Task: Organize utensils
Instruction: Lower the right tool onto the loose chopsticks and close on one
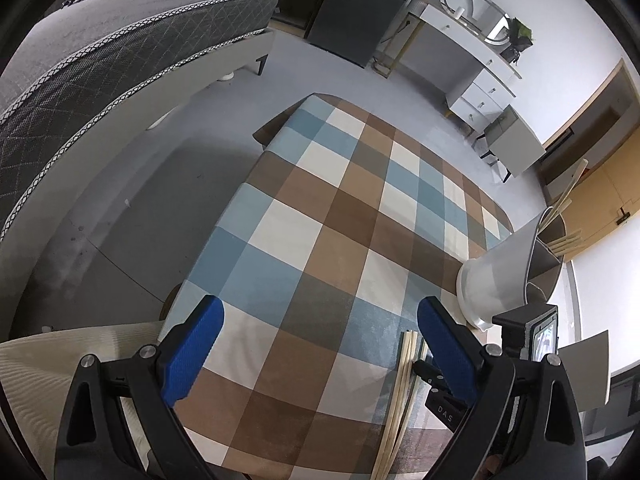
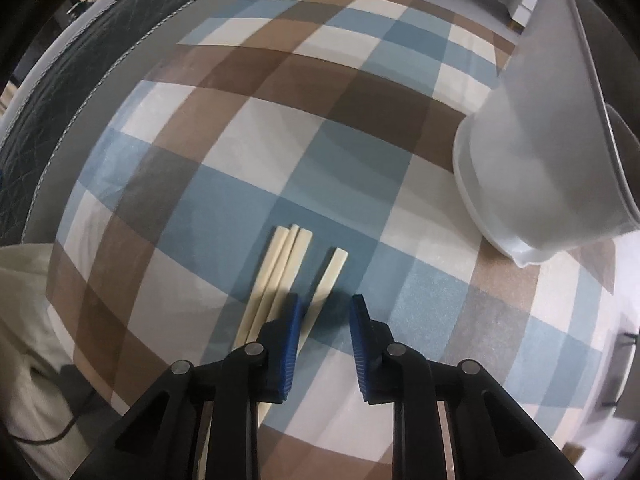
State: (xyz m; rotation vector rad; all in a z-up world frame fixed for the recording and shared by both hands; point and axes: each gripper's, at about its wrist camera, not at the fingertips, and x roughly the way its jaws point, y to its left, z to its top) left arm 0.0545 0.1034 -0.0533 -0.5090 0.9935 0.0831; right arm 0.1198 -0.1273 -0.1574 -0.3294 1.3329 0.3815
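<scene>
Several pale wooden chopsticks (image 2: 280,264) lie side by side on the checked tablecloth (image 2: 280,128); one chopstick (image 2: 330,270) lies a little apart to their right. My right gripper (image 2: 325,308) is open and low over the cloth, its jaws straddling the near part of that lone chopstick. A white utensil holder (image 2: 552,168) stands at the right; in the left wrist view the holder (image 1: 504,276) has chopsticks (image 1: 564,216) standing in it. My left gripper (image 1: 320,320) is wide open and empty above the table, with the lying chopsticks (image 1: 402,392) by its right finger.
A grey mattress on a white frame (image 1: 120,64) runs along the table's left side. A white vanity desk (image 1: 464,40) and a stool (image 1: 512,144) stand across the floor. A cream cloth (image 1: 60,364) lies at the near left.
</scene>
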